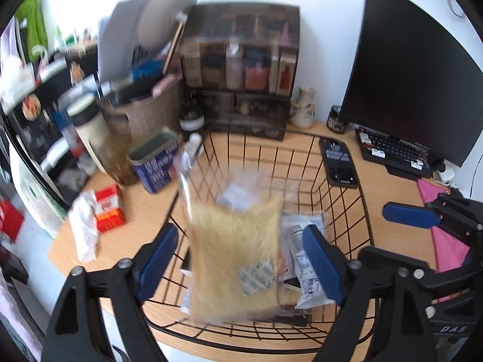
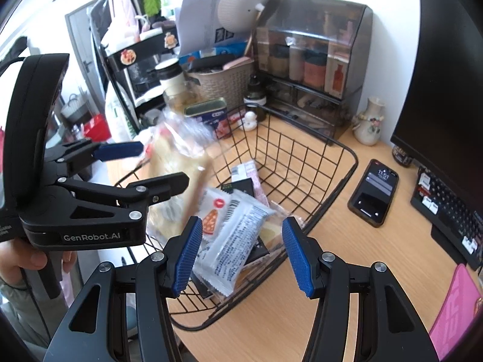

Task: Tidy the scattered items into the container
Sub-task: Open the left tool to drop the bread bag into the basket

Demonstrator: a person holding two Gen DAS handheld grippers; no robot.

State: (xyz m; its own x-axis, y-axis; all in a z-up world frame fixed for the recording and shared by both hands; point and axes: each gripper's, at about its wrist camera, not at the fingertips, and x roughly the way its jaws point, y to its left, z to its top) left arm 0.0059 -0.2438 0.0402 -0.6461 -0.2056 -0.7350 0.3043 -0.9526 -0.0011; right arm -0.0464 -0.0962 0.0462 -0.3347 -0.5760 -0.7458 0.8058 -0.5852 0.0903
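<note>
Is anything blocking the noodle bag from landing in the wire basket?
Nothing visible does. The blurred noodle bag sits between the open left gripper pads, above the wire basket, with only snack packets lying beneath.

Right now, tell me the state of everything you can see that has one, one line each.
left gripper: open, nothing pressed by its pads
right gripper: open, empty
clear bag of beige food: blurred, loose over the basket
wire basket: upright, partly filled with packets
white snack packet: lying in the basket
phone: flat on the desk, screen lit
monitor: dark
</note>
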